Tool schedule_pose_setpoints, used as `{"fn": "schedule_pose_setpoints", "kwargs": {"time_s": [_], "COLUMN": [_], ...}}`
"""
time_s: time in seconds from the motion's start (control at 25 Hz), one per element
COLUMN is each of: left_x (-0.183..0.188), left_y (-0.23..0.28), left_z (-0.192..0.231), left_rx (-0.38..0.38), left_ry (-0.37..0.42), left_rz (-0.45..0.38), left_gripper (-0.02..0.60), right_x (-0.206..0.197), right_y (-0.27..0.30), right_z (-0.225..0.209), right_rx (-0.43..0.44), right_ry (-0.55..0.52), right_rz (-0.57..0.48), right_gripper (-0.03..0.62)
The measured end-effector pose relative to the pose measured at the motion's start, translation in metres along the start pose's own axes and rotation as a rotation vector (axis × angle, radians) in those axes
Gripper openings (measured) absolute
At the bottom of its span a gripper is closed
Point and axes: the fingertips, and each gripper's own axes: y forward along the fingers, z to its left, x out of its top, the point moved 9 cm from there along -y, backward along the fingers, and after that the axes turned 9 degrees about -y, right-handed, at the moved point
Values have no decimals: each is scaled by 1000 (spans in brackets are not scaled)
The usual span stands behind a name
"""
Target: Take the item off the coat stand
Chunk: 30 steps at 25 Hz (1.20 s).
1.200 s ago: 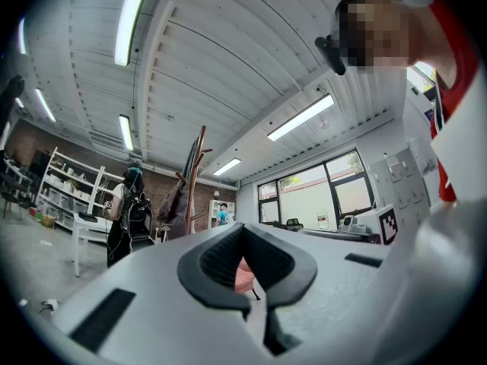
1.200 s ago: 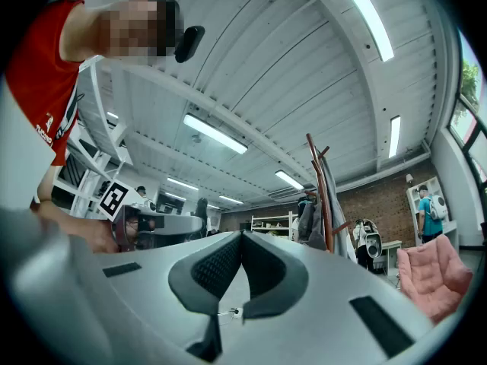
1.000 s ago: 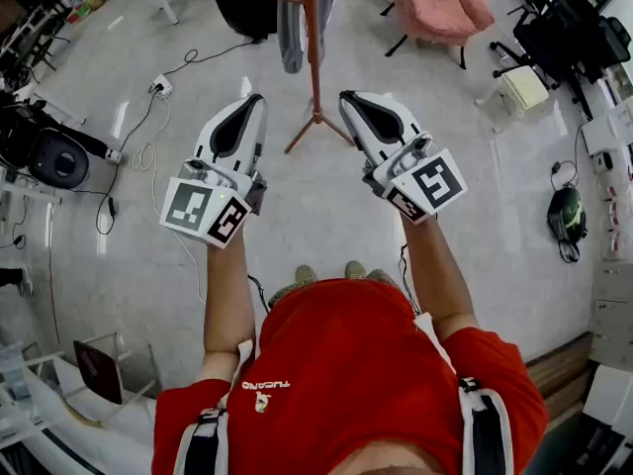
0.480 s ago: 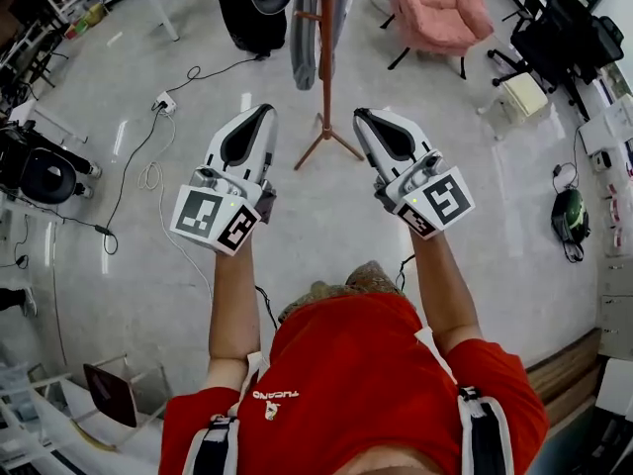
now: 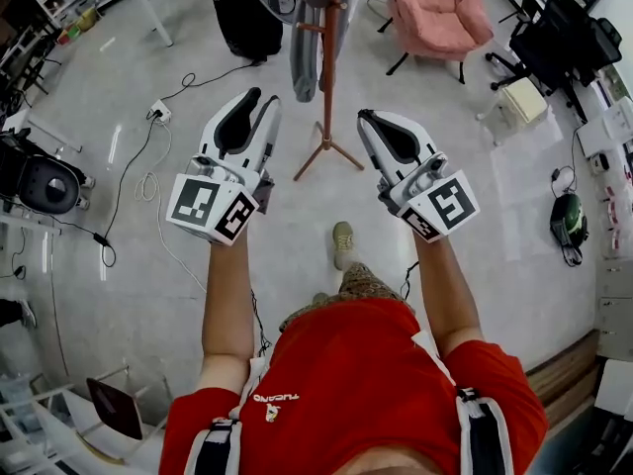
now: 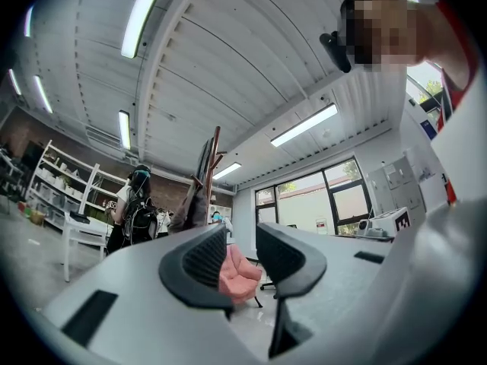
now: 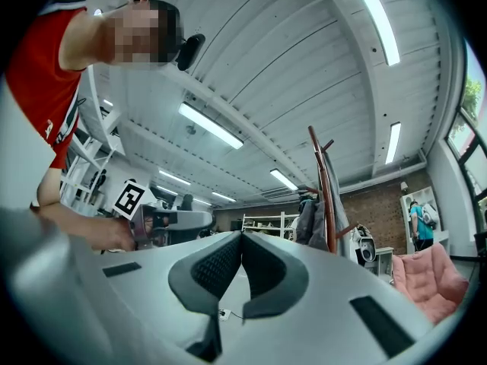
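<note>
Head view looks steeply down on a pale, glossy workshop floor (image 5: 514, 226), where a person in a red short-sleeved shirt (image 5: 346, 384) stands with both arms stretched forward. Ahead rises a reddish-brown wooden coat stand on splayed tripod feet (image 5: 329, 87), between the two raised tools and well beyond them. A pink upholstered armchair (image 5: 438, 8) sits to the stand's right, near the top edge.

A long grey garment (image 5: 307, 62), the item to be removed, hangs from the stand's upper pegs on its left side, with darker items bunched above it; neither tool touches it.

Left white two-jaw gripper with a square-marker cube (image 5: 259, 97) is held just left of the pole. Its jaws are opening, a clear gap shows between the black ribbed pads (image 6: 204, 258), and nothing sits in that gap; only the distant armchair appears through it. Right matching white gripper (image 5: 368, 115) is held just right of the pole, its pads pressed flat together on nothing.

A small white power strip with trailing cables (image 5: 158, 115) lies on the floor, well to the left.
</note>
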Motion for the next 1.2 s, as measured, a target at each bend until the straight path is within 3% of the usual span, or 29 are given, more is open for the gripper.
{"fn": "schedule_pose_setpoints", "kwargs": {"time_s": [0.24, 0.76, 1.2], "left_x": [4, 22, 32], "left_y": [56, 212, 303], "left_z": [40, 138, 202], "left_rx": [14, 96, 51], "left_ry": [22, 84, 123], "left_rz": [0, -21, 66], "left_gripper": [169, 201, 235], "right_x": [-23, -74, -95], "right_y": [35, 96, 120], "right_z": [-52, -180, -216], "right_rx": [5, 64, -3], "right_ry": [-2, -11, -16], "right_rz": [-45, -71, -28], "right_gripper": [25, 25, 25]}}
